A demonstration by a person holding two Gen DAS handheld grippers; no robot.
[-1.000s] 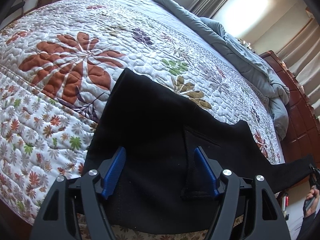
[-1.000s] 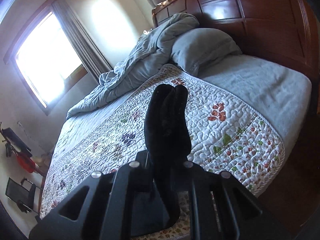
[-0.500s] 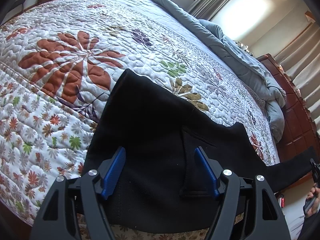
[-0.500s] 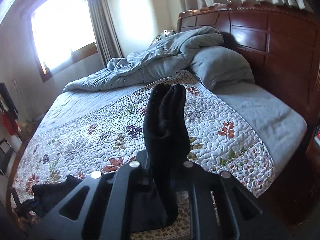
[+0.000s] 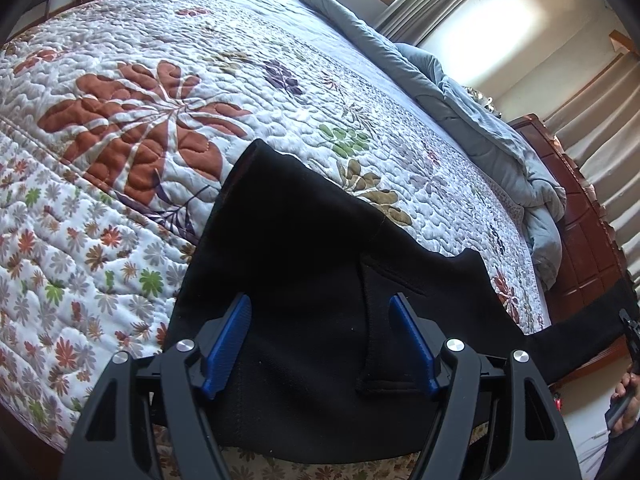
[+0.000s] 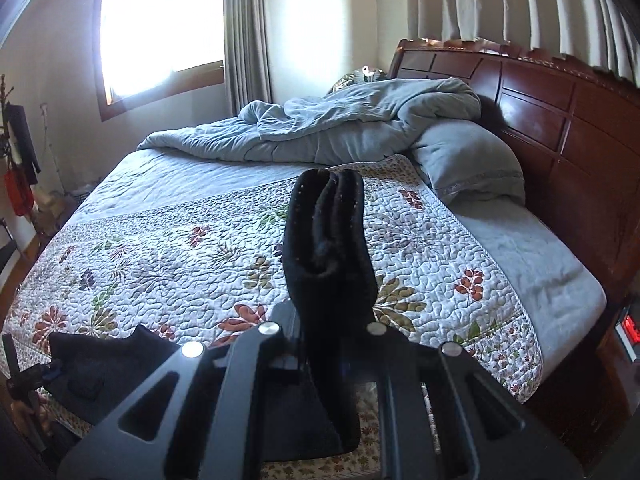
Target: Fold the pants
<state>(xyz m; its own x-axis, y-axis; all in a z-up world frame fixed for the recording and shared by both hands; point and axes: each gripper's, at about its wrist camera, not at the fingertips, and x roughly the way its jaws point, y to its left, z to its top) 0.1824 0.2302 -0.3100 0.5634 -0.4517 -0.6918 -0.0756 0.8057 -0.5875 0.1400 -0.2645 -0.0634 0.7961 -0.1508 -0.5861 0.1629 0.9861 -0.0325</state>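
The right hand-held gripper had swung round since the earlier frame, now facing the window and whole bed, clenched on bunched pants. The left hand-held gripper hovered released over the pants' wide end, spread on the quilt.

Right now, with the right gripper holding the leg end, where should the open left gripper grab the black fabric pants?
Probably the waist end of the black fabric pants, lying flat on the floral quilted bedspread. The left gripper hangs open over it, so come straight down from above and pinch the near edge by the raised seam. The right gripper is shut on the bunched leg end.
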